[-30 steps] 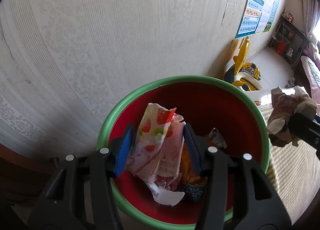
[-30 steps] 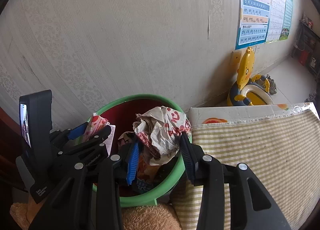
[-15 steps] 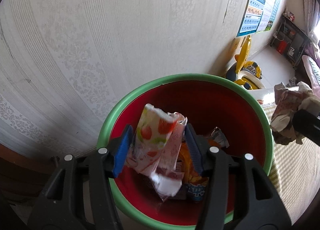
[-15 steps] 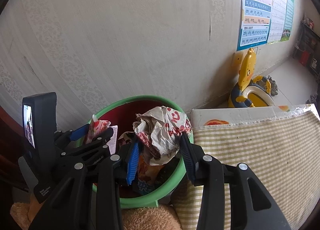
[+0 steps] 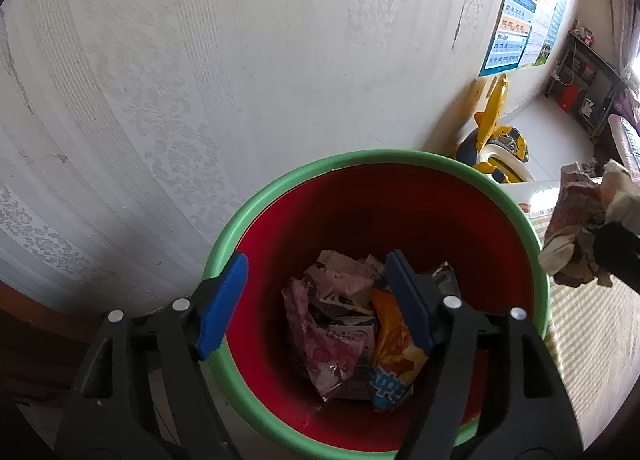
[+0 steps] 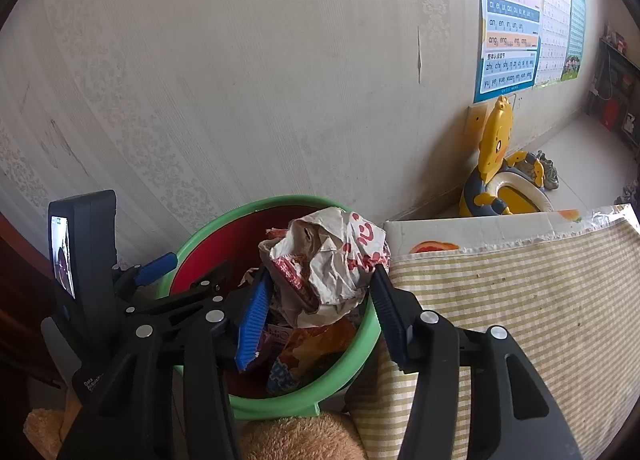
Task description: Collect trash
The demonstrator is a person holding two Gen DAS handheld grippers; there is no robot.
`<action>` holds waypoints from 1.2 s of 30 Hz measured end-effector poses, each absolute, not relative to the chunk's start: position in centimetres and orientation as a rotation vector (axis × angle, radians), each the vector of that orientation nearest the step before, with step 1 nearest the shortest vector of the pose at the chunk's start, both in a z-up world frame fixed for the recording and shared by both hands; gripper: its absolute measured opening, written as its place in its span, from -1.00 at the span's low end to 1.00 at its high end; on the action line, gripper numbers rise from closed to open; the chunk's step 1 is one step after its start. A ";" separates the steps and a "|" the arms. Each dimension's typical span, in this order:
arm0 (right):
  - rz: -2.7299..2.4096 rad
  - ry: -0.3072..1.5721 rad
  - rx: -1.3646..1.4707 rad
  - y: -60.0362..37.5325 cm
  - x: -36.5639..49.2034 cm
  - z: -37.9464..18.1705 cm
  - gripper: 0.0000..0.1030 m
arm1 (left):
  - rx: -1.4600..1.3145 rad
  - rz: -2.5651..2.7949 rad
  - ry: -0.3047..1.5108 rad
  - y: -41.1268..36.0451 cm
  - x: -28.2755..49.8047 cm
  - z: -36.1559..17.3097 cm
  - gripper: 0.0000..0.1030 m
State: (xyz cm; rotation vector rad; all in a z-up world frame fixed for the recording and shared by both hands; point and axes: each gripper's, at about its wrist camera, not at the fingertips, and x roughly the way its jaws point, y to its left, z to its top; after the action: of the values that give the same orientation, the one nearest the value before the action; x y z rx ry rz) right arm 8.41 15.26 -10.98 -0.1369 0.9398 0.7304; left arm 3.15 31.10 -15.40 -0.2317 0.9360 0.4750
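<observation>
A red bin with a green rim (image 5: 280,188) stands against the patterned wall. My left gripper (image 5: 316,260) hangs over it, jaws opening, with nothing between the blue pads. Several wrappers (image 5: 340,324) lie at the bin's bottom, a pink one among them. My right gripper (image 6: 320,274) is over the bin's right rim (image 6: 224,216), jaws opening. A crumpled white-and-red paper (image 6: 332,260) still sits between its pads, touching both. In the left wrist view this paper (image 5: 576,228) shows at the right edge. One blue pad (image 6: 158,265) of the left gripper shows in the right wrist view.
A green-checked cloth surface (image 6: 520,300) lies right of the bin, edged by a white box (image 6: 472,232). A brown plush thing (image 6: 300,436) sits below the bin. A yellow child's seat (image 6: 500,180) stands by the wall under a poster (image 6: 512,28).
The left jaws spread apart and the strawberry-print wrapper dropped from them into the bin. The right jaws widened a little around the crumpled paper. Neither hand shifted.
</observation>
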 end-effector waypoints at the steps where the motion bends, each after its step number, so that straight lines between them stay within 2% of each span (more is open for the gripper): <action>1: 0.732 0.940 -0.135 15.3 8.4 -11.0 0.02 | -0.231 0.478 0.936 31.1 3.1 -15.4 0.37; 5: 0.737 0.940 -0.129 15.3 8.5 -10.9 0.19 | -0.230 0.491 0.933 31.1 2.8 -15.1 0.37; 17: 0.721 0.917 -0.090 13.1 7.8 -9.8 0.20 | -0.211 0.489 0.924 30.1 2.3 -13.8 0.38; 23: 0.658 0.890 -0.042 8.4 7.0 -8.4 0.25 | -0.195 0.465 0.876 28.3 1.9 -11.4 0.50; 31: 0.528 0.769 -0.006 0.3 3.8 -4.9 0.56 | -0.159 0.357 0.749 21.7 1.3 -6.3 0.88; 36: 0.459 0.662 0.007 -4.4 1.5 -2.7 0.86 | -0.133 0.309 0.614 16.6 0.2 -2.6 0.90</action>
State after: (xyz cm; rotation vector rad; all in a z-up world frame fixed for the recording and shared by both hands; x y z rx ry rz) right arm 1.49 -4.41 -2.75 0.0072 0.6623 0.4595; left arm 0.17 16.57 -2.58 -0.1332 0.6143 0.3094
